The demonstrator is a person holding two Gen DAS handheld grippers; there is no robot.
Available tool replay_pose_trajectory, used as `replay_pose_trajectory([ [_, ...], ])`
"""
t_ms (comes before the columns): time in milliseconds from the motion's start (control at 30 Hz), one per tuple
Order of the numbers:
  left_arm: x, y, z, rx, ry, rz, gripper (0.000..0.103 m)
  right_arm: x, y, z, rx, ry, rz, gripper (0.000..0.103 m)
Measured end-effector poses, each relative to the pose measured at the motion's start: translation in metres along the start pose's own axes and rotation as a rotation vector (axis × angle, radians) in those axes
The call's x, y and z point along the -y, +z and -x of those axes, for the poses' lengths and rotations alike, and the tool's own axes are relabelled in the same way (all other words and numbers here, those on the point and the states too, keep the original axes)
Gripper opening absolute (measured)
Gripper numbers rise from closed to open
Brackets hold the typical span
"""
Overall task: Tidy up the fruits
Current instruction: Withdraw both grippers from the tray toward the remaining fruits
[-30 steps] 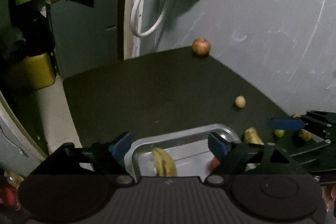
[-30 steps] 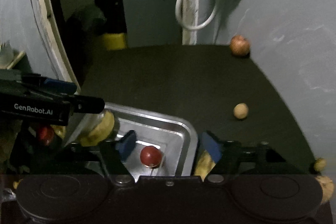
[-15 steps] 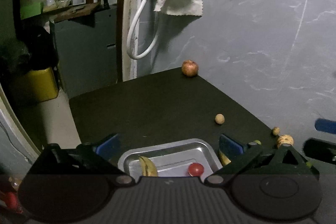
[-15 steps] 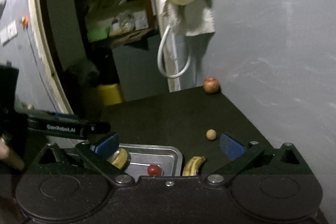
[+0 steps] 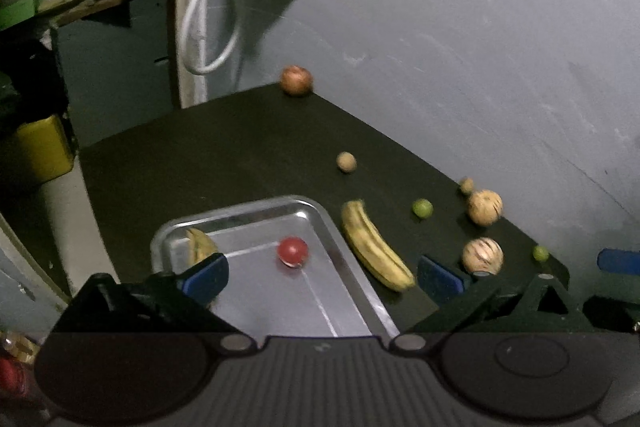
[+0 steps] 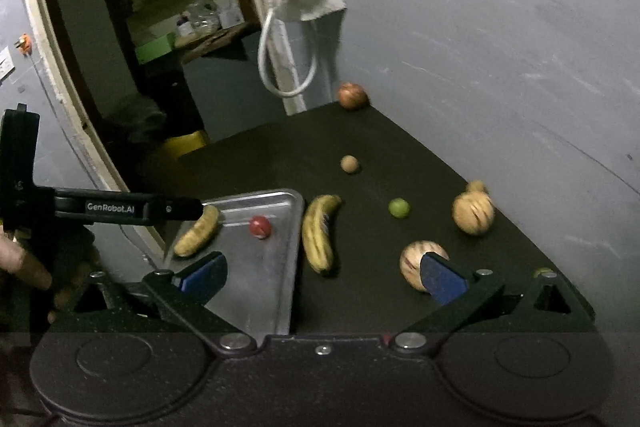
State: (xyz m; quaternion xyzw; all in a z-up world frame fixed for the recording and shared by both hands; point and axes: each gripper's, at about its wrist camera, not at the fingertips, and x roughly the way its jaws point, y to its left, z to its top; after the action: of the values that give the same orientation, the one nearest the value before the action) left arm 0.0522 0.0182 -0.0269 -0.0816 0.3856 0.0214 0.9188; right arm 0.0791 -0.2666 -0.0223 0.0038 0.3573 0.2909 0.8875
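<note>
A dim room with a scuffed grey wall backs a dark matte worktop [image 5: 224, 155], where a shallow rectangular steel tray [image 5: 352, 267] sits near the front edge. Inside it lie a short yellow banana piece [image 6: 198, 231] and a small round red fruit [image 5: 293, 250]. Just beside the tray's right rim rests a long yellow-brown banana [image 5: 376, 247] — soft and easily bruised, best taken across its thick middle. Well apart lie two striped tan melons [image 6: 474, 213], two small green limes [image 6: 399, 207], a little tan ball-shaped fruit [image 5: 346, 161] and a reddish pomegranate [image 5: 296, 79] at the far corner. The round ones may roll, so a centred pinch suits them. The left tool [image 5: 320, 277] and the right tool [image 6: 322, 273] have just been spreading their jaws — both stand wide, nothing between them
</note>
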Motion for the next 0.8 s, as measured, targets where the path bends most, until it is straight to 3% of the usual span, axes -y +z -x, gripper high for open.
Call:
replay_pose_trajectory([
  [400, 0.041, -0.002, 0.003, -0.024, -0.021, -0.114, 0.102, 0.023, -0.023, 0.013, 0.039, -0.042, -0.040, 0.102],
  [800, 0.038, 0.004, 0.003, -0.046, 0.003, -0.148, 0.102, 0.032, -0.028, 0.003, 0.027, -0.032, -0.089, 0.102],
])
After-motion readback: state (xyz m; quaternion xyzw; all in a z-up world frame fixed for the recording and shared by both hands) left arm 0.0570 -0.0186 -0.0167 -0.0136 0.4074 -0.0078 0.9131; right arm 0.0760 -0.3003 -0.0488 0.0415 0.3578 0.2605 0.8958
